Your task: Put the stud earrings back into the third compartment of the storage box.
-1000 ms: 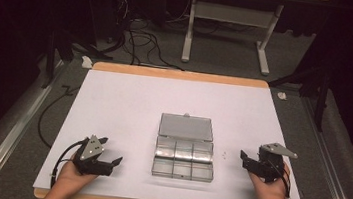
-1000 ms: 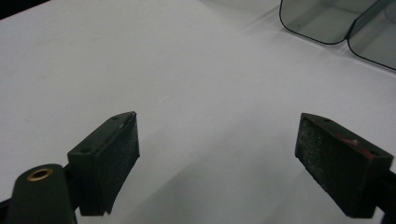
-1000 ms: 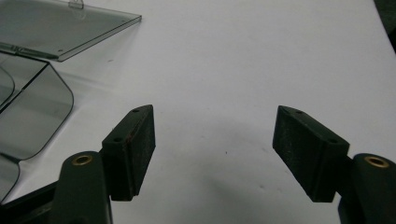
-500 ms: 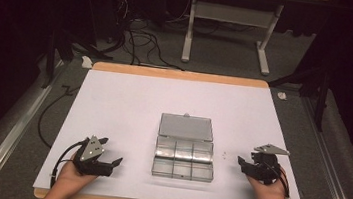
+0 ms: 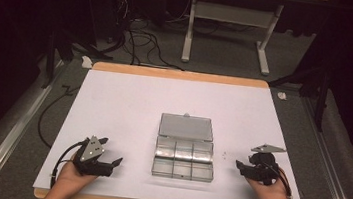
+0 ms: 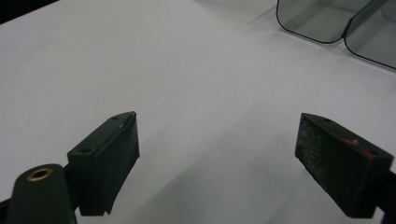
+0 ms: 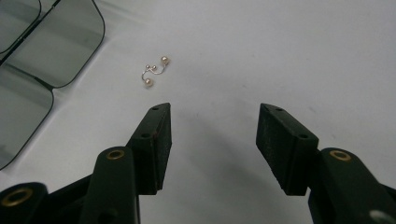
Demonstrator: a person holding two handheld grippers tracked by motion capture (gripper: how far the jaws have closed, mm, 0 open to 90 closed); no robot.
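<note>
A clear plastic compartment box (image 5: 182, 166) lies in the middle of the white table with its lid (image 5: 185, 127) folded back. Its corners also show in the left gripper view (image 6: 327, 18) and in the right gripper view (image 7: 56, 42). A small wire piece with pearl beads (image 7: 155, 71) lies on the table just right of the box (image 5: 226, 154), ahead of my right gripper (image 7: 212, 135) and apart from it. The right gripper (image 5: 239, 168) has just been closing; its jaws stand apart with nothing between them. My left gripper (image 5: 112, 151) rests left of the box, jaws (image 6: 217, 154) wide apart over bare table.
The white table sheet (image 5: 128, 104) has a wooden edge (image 5: 177, 74) at the far side. Beyond it are cables (image 5: 136, 39) and a metal stand (image 5: 227, 30) on the floor. A rail (image 5: 3, 145) runs along the left.
The right gripper's jaws have narrowed and it has shifted slightly toward the box. The left gripper and the box have not moved.
</note>
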